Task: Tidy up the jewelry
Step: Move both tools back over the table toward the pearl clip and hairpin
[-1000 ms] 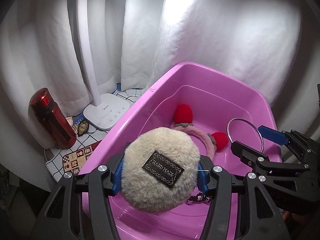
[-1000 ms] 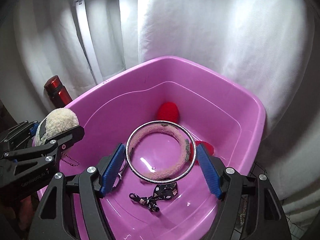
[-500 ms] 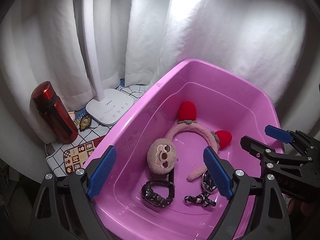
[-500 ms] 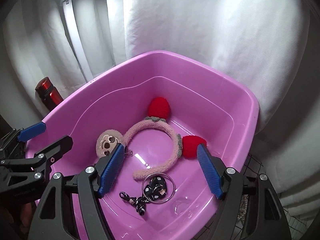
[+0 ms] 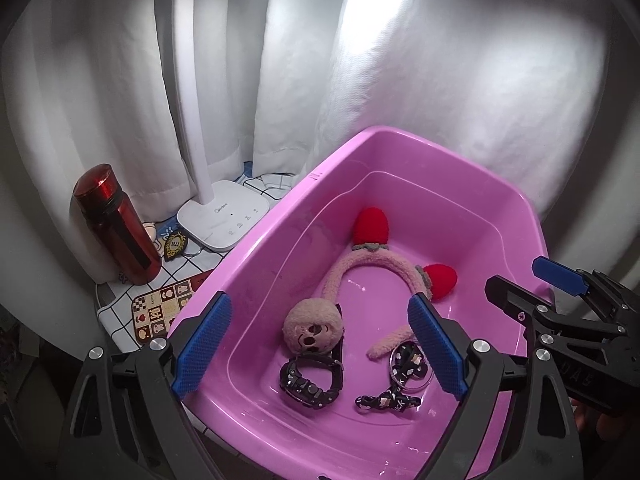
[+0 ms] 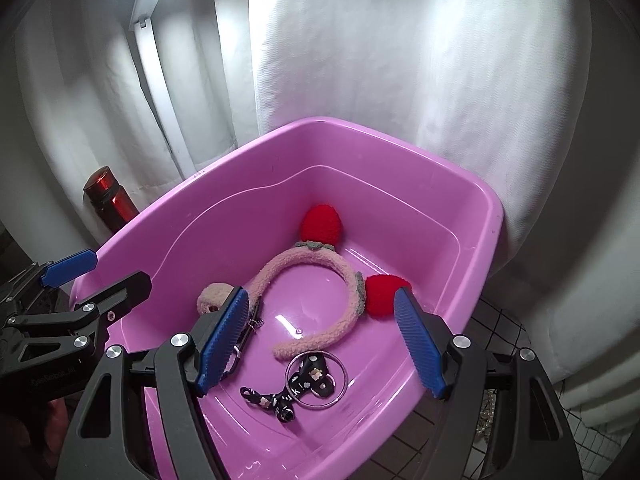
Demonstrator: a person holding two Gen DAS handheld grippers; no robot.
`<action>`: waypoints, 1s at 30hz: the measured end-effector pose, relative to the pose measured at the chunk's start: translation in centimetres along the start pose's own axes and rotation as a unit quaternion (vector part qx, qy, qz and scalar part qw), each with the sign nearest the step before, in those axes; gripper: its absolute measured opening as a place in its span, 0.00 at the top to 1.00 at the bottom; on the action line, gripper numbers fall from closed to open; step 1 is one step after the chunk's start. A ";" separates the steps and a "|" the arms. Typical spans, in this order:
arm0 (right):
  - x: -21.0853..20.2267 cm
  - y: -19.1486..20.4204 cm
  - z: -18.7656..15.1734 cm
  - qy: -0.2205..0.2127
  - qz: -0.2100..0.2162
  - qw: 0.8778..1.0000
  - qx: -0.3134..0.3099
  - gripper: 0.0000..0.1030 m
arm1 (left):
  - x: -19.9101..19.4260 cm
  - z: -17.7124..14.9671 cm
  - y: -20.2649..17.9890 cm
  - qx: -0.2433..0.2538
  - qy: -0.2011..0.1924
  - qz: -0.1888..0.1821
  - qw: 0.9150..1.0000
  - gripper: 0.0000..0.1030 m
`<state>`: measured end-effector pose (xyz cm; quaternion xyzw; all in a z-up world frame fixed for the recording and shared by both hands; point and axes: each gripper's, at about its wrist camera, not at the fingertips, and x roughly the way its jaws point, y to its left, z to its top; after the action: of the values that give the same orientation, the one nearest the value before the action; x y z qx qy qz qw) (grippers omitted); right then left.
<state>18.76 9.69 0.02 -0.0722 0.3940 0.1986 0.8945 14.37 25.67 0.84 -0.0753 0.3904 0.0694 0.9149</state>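
Plush charm [image 5: 313,327]: lies face-up in the pink tub [image 5: 400,148], touching the black watch [image 5: 312,380].
Risk: reaching back in could snag the metal ring [image 6: 316,378] (thin, easily dragged).
Left gripper [image 5: 320,344]: jaws just spread, empty, angled down over the tub.
Right gripper [image 6: 320,336]: wide, empty, likewise angled.

1. A white curtain [image 5: 440,80] hangs in folds across the whole back.
2. A white desk lamp [image 5: 224,216] stands at the left; its lit head glares at the top edge.
3. A red bottle [image 5: 116,224] stands upright beside the lamp base.
4. A checked cloth [image 5: 188,264] covers the surface, possibly a table.
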 end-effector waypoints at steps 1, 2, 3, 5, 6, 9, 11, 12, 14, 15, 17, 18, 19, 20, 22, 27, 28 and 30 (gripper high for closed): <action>-0.2 0.0 -0.1 -0.001 0.001 1.000 -0.001 0.30 | -0.2 0.0 -0.1 0.001 -0.002 0.001 1.000 0.14; -0.4 0.0 -0.1 -0.003 0.002 1.000 -0.001 0.30 | -0.4 0.0 -0.1 0.002 -0.004 0.001 1.000 0.14; -0.6 0.0 -0.2 -0.004 0.001 1.000 -0.001 0.30 | -0.6 0.1 -0.2 0.003 -0.006 0.001 1.000 0.14; -0.9 0.0 -0.4 -0.006 0.000 1.000 -0.002 0.30 | -1.0 0.1 -0.5 0.006 -0.007 0.003 1.000 0.14; -1.1 0.0 -0.5 -0.007 -0.001 1.000 -0.002 0.30 | -1.2 0.0 -0.6 0.007 -0.008 0.003 1.000 0.14; -1.7 -0.2 -1.0 -0.010 0.000 1.000 0.000 0.30 | -1.8 -0.1 -1.0 0.008 -0.012 0.001 1.000 0.14; -2.2 -0.5 -1.4 -0.012 -0.001 1.000 0.002 0.30 | -2.3 -0.3 -1.3 0.009 -0.016 0.001 1.000 0.14; -2.5 -0.6 -1.6 -0.013 -0.003 1.000 0.003 0.30 | -2.6 -0.4 -1.5 0.010 -0.018 0.002 1.000 0.14; -3.0 -1.0 -2.1 -0.015 -0.005 1.000 0.006 0.30 | -3.0 -0.6 -1.9 0.012 -0.019 0.000 1.000 0.14; -3.3 -1.2 -2.4 -0.015 -0.005 1.000 0.008 0.30 | -3.2 -0.8 -2.1 0.012 -0.019 -0.001 1.000 0.14; -3.9 -1.6 -2.8 -0.018 -0.010 1.000 0.011 0.30 | -3.6 -1.1 -2.7 0.013 -0.019 -0.003 1.000 0.14; -4.2 -1.9 -3.1 -0.019 -0.012 1.000 0.012 0.30 | -3.8 -1.3 -2.9 0.014 -0.020 -0.004 1.000 0.14; -4.5 -2.1 -3.3 -0.021 -0.014 1.000 0.013 0.30 | -4.0 -1.4 -3.2 0.014 -0.020 -0.005 1.000 0.14; -4.9 -2.4 -3.6 -0.022 -0.016 1.000 0.015 0.30 | -4.2 -1.6 -3.5 0.015 -0.020 -0.007 1.000 0.14; -5.6 -3.0 -4.2 -0.026 -0.019 0.999 0.019 0.30 | -4.7 -1.9 -4.2 0.017 -0.022 -0.010 1.000 0.14; -8.0 -5.1 -6.3 -0.036 -0.033 0.998 0.035 0.30 | -6.2 -2.6 -6.6 0.024 -0.024 -0.028 0.999 0.14; -8.5 -5.7 -6.9 -0.038 -0.036 0.998 0.042 0.30 | -6.4 -2.8 -7.2 0.027 -0.025 -0.033 0.999 0.14; -9.4 -7.0 -8.2 -0.039 -0.043 0.997 0.055 0.30 | -7.0 -3.2 -8.5 0.035 -0.028 -0.042 0.998 0.14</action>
<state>10.36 -1.83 1.20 -0.0316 0.3655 0.1408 0.9195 8.89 16.24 4.44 -0.0577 0.3638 0.0196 0.9295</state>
